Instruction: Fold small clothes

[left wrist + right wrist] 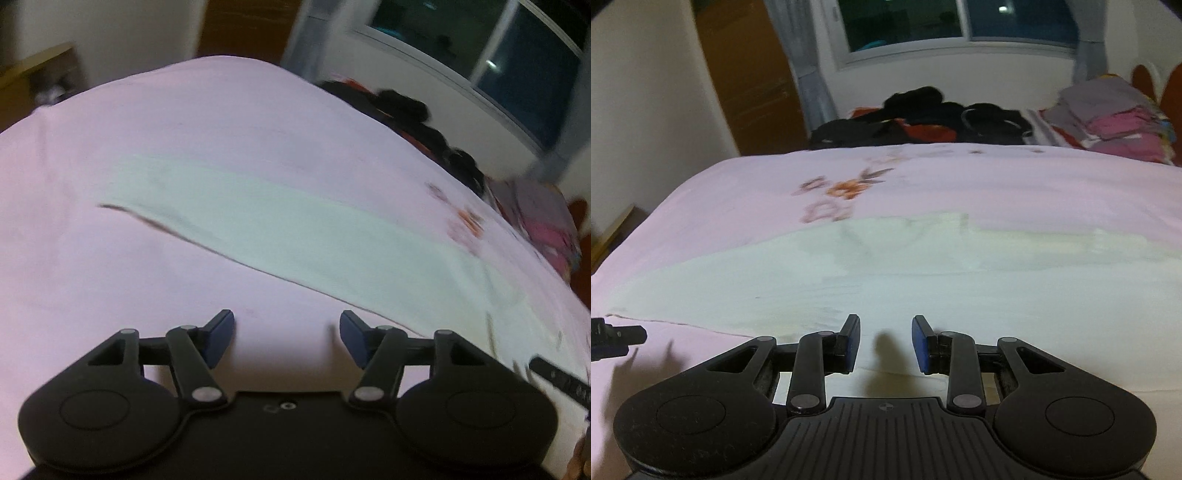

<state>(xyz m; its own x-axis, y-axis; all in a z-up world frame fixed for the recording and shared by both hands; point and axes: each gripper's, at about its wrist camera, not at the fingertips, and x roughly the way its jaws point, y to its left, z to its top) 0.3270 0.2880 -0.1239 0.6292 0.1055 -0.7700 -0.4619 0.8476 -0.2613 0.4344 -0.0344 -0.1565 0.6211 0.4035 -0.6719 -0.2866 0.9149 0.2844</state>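
Observation:
A pale mint-green garment [280, 221] lies flat as a long band on the pink bedsheet [147, 129]. My left gripper [287, 332] hovers over bare sheet just short of the cloth's near edge, jaws apart with nothing between its blue pads [221, 336]. In the right wrist view the same garment [886, 273] spreads wide across the bed, and my right gripper [885, 341] stands open above its near hem, empty, casting a shadow on the cloth. The left gripper's tip [613, 338] shows at the left edge of that view. Both views are blurred.
A heap of dark clothes with red pieces [923, 118] lies at the far end of the bed below a window [960, 18]. A stack of folded grey and pink clothes [1115, 118] sits at the far right. A floral print [846, 188] marks the sheet.

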